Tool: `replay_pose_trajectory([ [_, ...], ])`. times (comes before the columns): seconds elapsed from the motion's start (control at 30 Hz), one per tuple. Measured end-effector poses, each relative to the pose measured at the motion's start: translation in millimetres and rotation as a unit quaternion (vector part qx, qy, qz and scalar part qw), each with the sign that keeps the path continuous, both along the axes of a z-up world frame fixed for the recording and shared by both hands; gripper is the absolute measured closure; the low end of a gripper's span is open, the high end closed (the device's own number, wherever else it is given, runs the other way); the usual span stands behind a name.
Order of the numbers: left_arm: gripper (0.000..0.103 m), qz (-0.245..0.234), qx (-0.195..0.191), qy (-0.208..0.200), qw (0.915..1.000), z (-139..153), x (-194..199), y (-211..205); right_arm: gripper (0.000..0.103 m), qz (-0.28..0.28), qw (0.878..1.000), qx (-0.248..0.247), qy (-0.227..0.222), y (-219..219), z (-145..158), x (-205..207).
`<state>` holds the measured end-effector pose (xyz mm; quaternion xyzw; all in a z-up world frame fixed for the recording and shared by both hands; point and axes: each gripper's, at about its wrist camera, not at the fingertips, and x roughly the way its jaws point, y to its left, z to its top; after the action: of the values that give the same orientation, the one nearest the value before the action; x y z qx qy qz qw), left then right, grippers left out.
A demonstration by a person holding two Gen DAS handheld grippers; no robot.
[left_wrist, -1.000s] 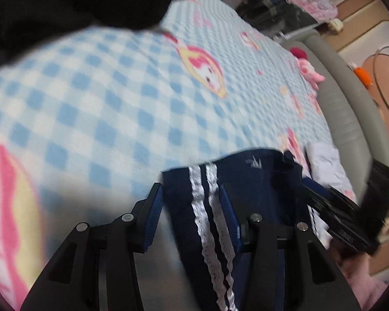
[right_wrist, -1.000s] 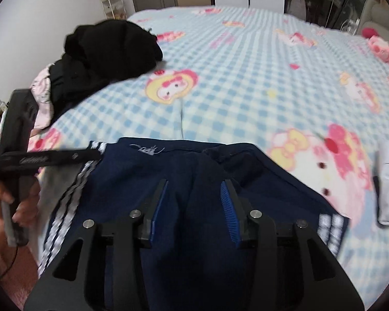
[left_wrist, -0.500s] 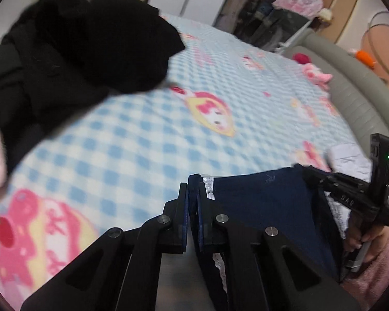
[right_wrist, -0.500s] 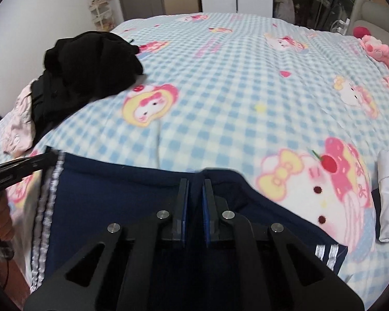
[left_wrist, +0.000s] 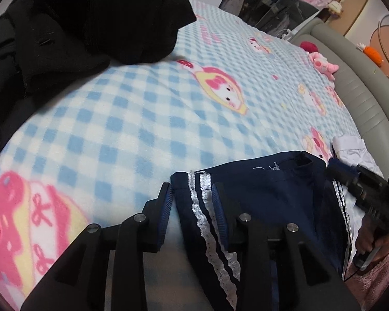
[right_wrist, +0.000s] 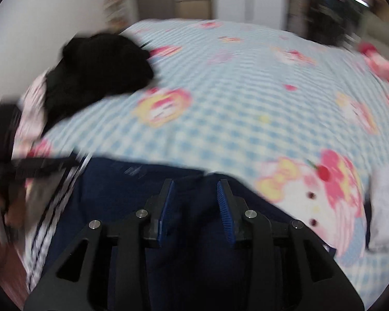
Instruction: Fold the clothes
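Note:
A navy garment [left_wrist: 267,197] with silver-white side stripes [left_wrist: 202,207] lies at the near edge of the bed. My left gripper [left_wrist: 192,194] is open, its fingers either side of the striped edge near the garment's left corner. The right gripper's black body [left_wrist: 363,189] shows at the garment's far right side. In the blurred right wrist view, my right gripper [right_wrist: 195,184] is open over the navy garment [right_wrist: 132,194], close to its top edge. The left gripper [right_wrist: 39,167] shows at the garment's left striped edge.
A blue-and-white checked blanket [left_wrist: 132,119] with pink cartoon prints covers the bed. A pile of black clothes [left_wrist: 72,26] lies at the far left. A folded white garment [left_wrist: 350,147] lies to the right. A grey padded bed frame [left_wrist: 360,98] curves along the right.
Both grippers were shut on the garment's edge half a second ago and have opened. The garment lies back on the bed.

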<state>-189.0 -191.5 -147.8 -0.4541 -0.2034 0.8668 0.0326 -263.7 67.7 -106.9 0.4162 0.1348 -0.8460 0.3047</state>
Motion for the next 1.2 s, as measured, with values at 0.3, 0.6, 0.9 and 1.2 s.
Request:
replay_pose_trajectory([
  [0.3,0.068,-0.013,0.103,0.005,0.9946,-9,2,-19,0.099,0.003,0.999,0.006,-0.048,-11,-39,-25],
  [0.6,0.098,0.011,0.017,0.063,0.9978,20,-2,-8,0.1,0.003,0.999,-0.042,-0.016,-14,-1,-38],
  [0.9,0.098,0.027,0.008,0.021,0.9994,-11,-23,-14,0.101,-0.028,0.998,-0.031,-0.043,-29,-41,-68],
  [1.2,0.086,0.033,0.021,-0.001,0.9992,-26,-35,-17,0.1,-0.037,0.997,-0.01,-0.065,-38,-73,-80],
])
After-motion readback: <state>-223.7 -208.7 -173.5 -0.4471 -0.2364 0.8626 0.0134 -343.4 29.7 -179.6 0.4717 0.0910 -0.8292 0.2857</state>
